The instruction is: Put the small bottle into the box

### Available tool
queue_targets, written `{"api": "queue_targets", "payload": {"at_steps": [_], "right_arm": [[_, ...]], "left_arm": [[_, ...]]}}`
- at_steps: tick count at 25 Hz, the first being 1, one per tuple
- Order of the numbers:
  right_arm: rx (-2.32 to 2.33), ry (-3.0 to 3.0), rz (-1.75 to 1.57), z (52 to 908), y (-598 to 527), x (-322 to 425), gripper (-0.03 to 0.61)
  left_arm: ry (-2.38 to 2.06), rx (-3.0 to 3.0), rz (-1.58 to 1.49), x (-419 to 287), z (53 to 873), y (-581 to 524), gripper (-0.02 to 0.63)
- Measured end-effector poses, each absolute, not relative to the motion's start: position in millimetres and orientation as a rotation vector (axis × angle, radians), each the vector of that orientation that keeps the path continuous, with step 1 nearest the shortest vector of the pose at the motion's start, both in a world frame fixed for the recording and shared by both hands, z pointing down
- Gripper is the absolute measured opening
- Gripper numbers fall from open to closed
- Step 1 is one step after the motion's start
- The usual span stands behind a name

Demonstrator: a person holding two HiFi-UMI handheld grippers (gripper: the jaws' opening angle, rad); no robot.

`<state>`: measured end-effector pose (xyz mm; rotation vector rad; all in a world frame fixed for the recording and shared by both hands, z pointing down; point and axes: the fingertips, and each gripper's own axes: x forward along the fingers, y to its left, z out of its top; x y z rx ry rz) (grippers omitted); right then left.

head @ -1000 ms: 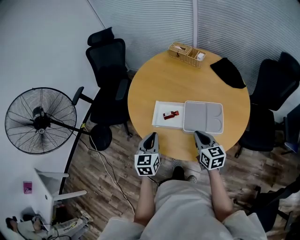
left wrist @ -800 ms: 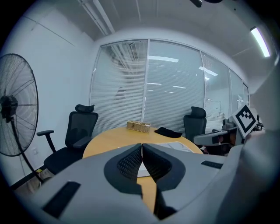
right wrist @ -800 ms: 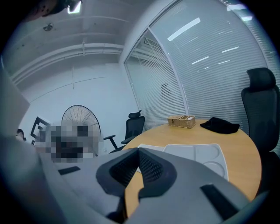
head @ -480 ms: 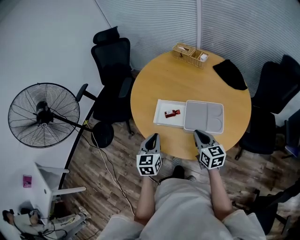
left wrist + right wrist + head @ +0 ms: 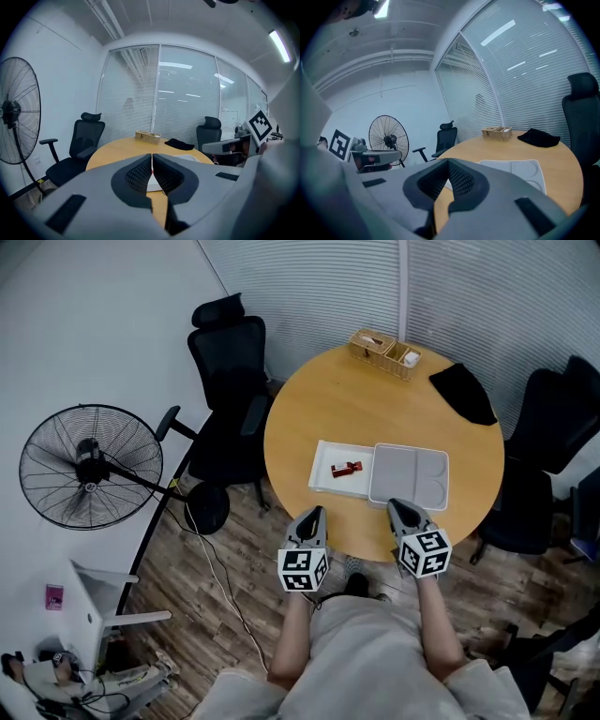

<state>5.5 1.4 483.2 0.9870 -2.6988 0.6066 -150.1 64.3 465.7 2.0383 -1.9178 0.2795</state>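
I hold my left gripper [image 5: 314,513] just short of the near edge of the round wooden table [image 5: 375,404], its jaws clenched together with nothing between them. My right gripper [image 5: 397,506] sits beside it at the same edge, its jaws likewise pressed tight and empty. Both point across the tabletop, away from my body.

Just beyond the tips lies a shallow white box [image 5: 323,476], open at the top. The small bottle [image 5: 345,468], red, lies on its side inside that box, toward its right half, and neither gripper touches it. A grey tray [image 5: 409,475] with moulded compartments lies against the box's right side, directly ahead of my right gripper.

At the far edge of the table stands a wicker basket [image 5: 386,349], and near it, to the right, lies a black cloth [image 5: 464,393]. A black office chair [image 5: 228,362] stands at the table's left, and a floor fan [image 5: 91,466] stands farther left on the wooden floor.
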Motion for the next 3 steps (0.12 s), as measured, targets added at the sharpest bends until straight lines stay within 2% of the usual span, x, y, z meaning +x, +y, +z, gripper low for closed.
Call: {"api": "queue_targets", "payload": {"at_steps": [3], "right_arm": [[0.974, -2.701, 0.605, 484.3, 3.9, 4.0, 0.018]], "left_arm": [[-1.909, 2.04, 0.291, -147.2, 466.7, 65.9, 0.031]]}}
